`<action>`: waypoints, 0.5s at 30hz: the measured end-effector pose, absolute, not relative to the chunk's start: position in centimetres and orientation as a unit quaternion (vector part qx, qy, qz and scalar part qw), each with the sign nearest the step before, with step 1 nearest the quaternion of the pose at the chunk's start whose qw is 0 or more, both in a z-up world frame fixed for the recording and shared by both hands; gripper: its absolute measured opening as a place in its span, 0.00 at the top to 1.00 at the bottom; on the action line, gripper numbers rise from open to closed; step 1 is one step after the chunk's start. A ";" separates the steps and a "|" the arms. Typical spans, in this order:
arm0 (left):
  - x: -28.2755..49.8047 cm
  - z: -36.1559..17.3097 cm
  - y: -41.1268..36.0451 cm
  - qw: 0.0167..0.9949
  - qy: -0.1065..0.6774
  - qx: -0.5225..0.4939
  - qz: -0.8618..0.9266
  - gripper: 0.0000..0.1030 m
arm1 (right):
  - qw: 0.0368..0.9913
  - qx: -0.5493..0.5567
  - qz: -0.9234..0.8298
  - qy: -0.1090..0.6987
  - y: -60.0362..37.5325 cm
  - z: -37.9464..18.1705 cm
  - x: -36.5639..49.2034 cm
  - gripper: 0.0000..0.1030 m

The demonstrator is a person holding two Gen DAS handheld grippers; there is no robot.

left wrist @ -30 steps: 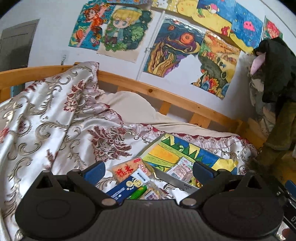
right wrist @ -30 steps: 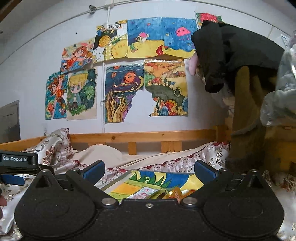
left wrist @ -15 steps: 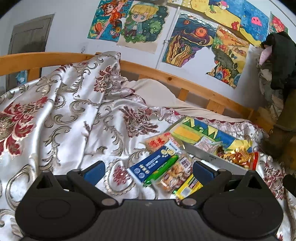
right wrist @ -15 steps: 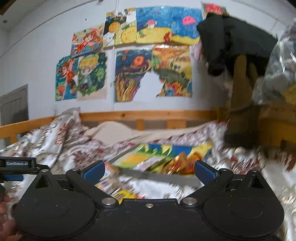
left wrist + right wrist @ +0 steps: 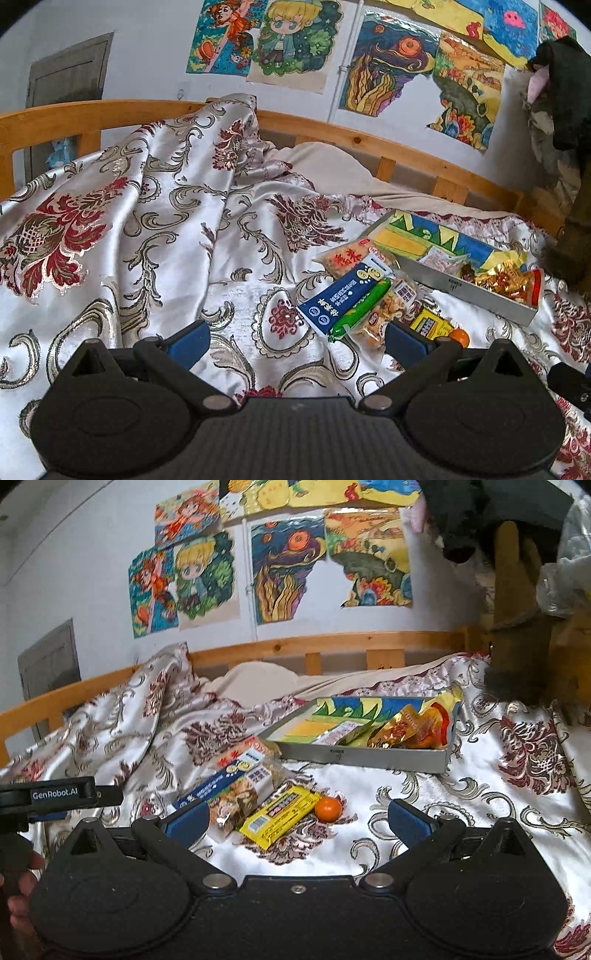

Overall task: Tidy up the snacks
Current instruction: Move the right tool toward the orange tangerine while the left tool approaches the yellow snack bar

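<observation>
A pile of snack packets lies on the patterned bedspread: a blue box [image 5: 343, 297], a green stick [image 5: 364, 308], a clear bag of crackers [image 5: 388, 310], a yellow bar [image 5: 280, 812] and a small orange [image 5: 328, 808]. A grey tray [image 5: 354, 755] with a colourful lining holds gold and orange packets [image 5: 410, 729]. My left gripper [image 5: 295, 338] is open and empty, left of the pile. My right gripper [image 5: 299, 818] is open and empty, hovering just in front of the yellow bar and the orange.
A wooden bed rail [image 5: 369, 142] runs along the back under wall drawings. A bunched fold of bedspread [image 5: 166, 166] rises at the left. A brown stuffed toy and bags [image 5: 517, 627] stand at the right. The left gripper's body [image 5: 55, 797] shows at the left.
Both grippers have tilted down and drawn nearer the bed, so the snack pile and the tray now sit fully in view. Both stay open and empty.
</observation>
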State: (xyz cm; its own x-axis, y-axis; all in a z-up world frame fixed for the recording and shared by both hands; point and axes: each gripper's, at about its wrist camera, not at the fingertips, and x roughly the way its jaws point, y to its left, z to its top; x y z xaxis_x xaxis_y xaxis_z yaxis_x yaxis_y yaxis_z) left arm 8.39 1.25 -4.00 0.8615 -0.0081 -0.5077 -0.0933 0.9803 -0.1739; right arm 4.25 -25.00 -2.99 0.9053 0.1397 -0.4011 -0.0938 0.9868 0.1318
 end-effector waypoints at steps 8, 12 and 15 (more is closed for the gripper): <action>8.5 -4.3 0.1 0.961 0.267 -0.075 0.013 0.01 | 0.965 0.051 0.045 0.251 -24.8 -4.0 5.5 0.01; 8.7 -4.2 0.0 0.960 0.269 -0.071 0.011 0.01 | 0.965 0.050 0.047 0.255 -24.8 -4.1 5.6 0.01; 8.7 -4.3 0.0 0.960 0.270 -0.072 0.012 0.01 | 0.964 0.049 0.047 0.257 -24.8 -4.2 5.7 0.01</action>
State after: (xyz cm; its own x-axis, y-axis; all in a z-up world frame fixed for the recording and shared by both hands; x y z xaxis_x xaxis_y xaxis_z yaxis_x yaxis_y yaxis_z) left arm 8.73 0.01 -4.27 0.8543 -0.0152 -0.5195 -0.0623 0.9894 -0.1315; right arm 5.70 -24.83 -4.17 0.8636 0.1163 -0.4906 -0.0655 0.9907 0.1195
